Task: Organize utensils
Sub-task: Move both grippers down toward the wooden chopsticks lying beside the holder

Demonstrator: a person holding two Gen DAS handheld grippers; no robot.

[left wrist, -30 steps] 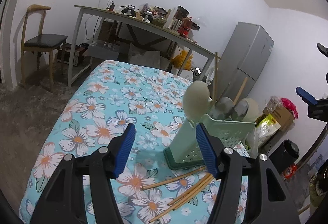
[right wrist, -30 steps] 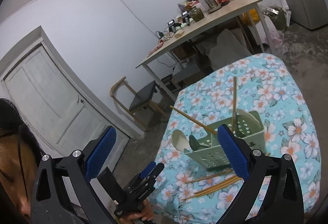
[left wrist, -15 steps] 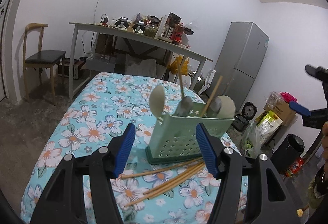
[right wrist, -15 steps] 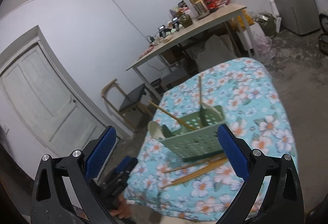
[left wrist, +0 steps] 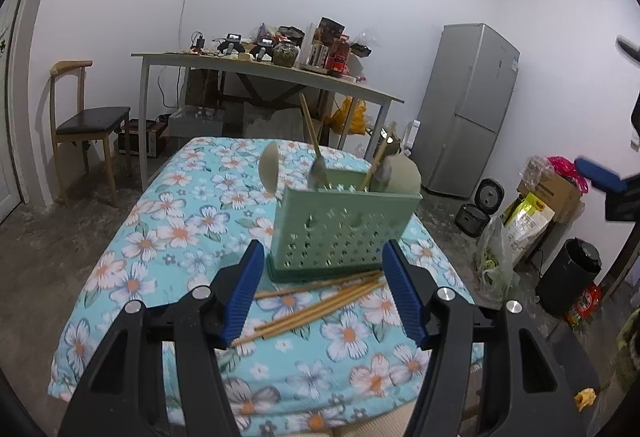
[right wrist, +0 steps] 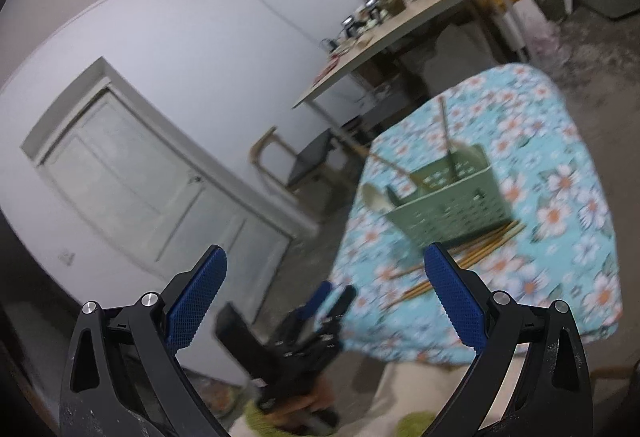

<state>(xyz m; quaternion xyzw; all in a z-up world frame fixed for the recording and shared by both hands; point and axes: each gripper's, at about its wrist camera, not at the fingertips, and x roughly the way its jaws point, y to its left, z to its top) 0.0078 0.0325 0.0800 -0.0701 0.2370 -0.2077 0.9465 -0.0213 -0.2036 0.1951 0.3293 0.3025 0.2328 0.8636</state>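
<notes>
Your left gripper [left wrist: 324,293] is released, its blue pads spread wide and holding nothing, hovering above the near edge of the floral tabletop [left wrist: 160,233]. The green caddy [left wrist: 344,233] stands upright straight ahead of it, framed between the two fingers but not touched by either. Out of the caddy rise a pale spoon [left wrist: 269,168] at its left end, a wooden-handled utensil [left wrist: 311,133] leaning left, and another wooden handle [left wrist: 378,157] near a pale ladle bowl [left wrist: 404,177] at its right end. Loose chopsticks [left wrist: 320,307] lie flat on the cloth just in front of the caddy's base, fanned toward you.

Your right gripper [right wrist: 324,297] is also released and empty, held off the tabletop's corner, well apart from the caddy [right wrist: 448,205]; that view is motion-blurred. From there the chopsticks [right wrist: 472,249] show on the near side of the caddy, and your left gripper [right wrist: 316,313] shows below, near the tabletop's edge.
</notes>
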